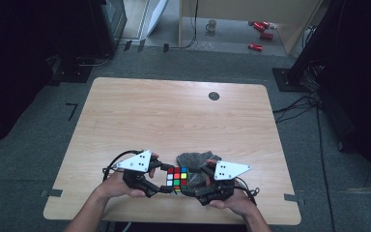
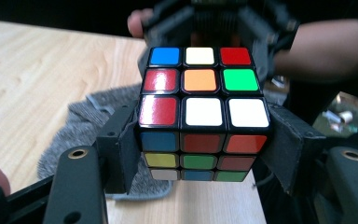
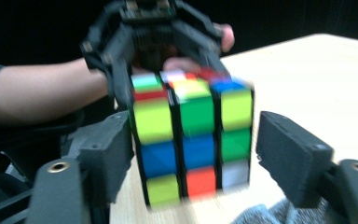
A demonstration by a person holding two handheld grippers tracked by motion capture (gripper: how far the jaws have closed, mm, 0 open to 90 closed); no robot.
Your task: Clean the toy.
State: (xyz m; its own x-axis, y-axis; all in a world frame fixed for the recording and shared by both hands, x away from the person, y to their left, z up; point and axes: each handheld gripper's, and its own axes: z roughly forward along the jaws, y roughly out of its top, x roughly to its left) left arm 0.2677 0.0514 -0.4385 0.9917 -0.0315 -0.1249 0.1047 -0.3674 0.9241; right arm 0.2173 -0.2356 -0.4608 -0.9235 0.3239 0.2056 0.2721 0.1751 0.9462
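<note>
Dim room, evenly lit table; right gripper view seems motion-blurred, left gripper view sharper.

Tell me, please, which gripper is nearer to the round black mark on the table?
Right. The right gripper sits almost straight below the black mark in the high view; the left gripper is farther left, across the cube.

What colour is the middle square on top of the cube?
Orange, seen best in the left gripper view on the cube.

Cube [image 1: 177,179]: between my left gripper [image 1: 160,181] and my right gripper [image 1: 193,183].
Cloth [image 1: 195,158]: on the table [image 1: 174,116], just behind the cube, beyond my grippers.
</note>
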